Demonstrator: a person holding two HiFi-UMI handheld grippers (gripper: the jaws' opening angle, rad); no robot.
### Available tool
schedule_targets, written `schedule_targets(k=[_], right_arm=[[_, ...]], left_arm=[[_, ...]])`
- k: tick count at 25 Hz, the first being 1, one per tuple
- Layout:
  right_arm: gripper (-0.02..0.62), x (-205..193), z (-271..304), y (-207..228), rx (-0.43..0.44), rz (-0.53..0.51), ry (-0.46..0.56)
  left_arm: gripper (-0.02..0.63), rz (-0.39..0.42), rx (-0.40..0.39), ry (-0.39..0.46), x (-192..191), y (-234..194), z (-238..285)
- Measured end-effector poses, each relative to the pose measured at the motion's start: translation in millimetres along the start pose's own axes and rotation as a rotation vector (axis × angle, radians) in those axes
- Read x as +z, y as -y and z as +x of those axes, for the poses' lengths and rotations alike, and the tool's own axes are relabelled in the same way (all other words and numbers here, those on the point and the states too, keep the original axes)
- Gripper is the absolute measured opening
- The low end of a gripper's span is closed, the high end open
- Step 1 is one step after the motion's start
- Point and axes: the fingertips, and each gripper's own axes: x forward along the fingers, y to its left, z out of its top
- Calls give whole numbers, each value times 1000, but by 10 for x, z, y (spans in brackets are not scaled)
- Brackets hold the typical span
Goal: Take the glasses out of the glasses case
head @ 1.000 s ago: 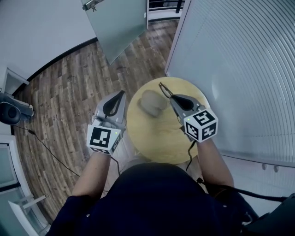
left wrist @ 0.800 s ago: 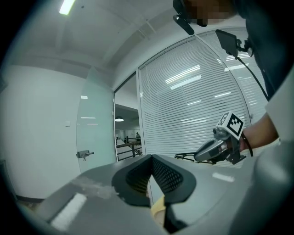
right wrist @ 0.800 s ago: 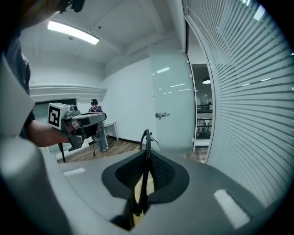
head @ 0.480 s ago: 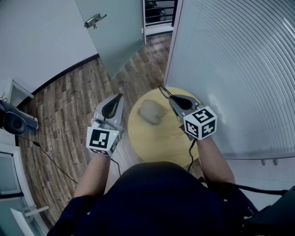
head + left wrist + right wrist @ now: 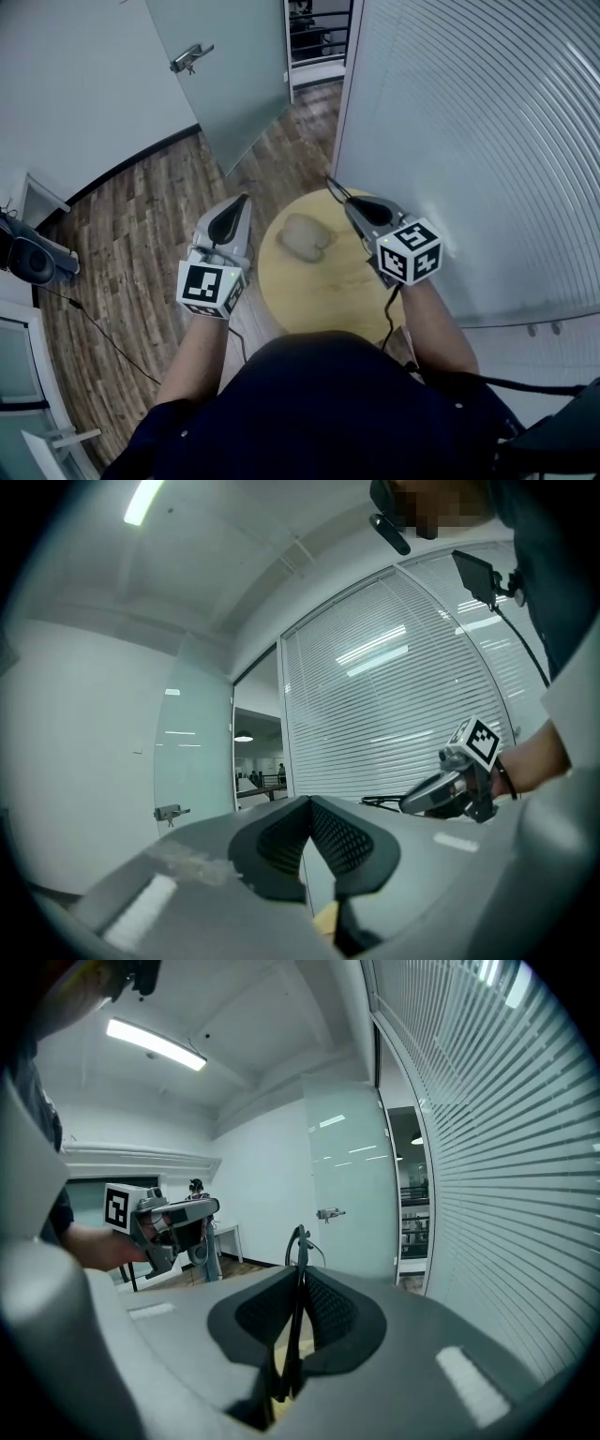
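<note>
In the head view, a soft grey-beige glasses case is seen lying on a round light wooden table at the centre of the frame, its near side appearing notched or parted. The thin dark-framed glasses are held clear of the case, up and to its right, over the far edge of the table. They are clamped by the right gripper. In the right gripper view its 2 jaws are pressed together on the frame, part of which sticks up above the tips. The left gripper is held to the left of the table, over the brown wood-plank floor, apart from the case. In its own view the jaw tips are seen meeting, with nothing between them. A frosted glass door fills the upper left of the head view.
</note>
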Motion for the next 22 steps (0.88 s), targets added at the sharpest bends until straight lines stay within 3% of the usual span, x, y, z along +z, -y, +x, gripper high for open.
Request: schedule_targets(k=[12,22], right_arm=[[31,37,36,-2,-11,30,22],[31,210,-33,-21,-19,59,45]], left_arm=[[6,37,-54,-41,-38,40,96],[6,62,-79,-31,254,-31,115]])
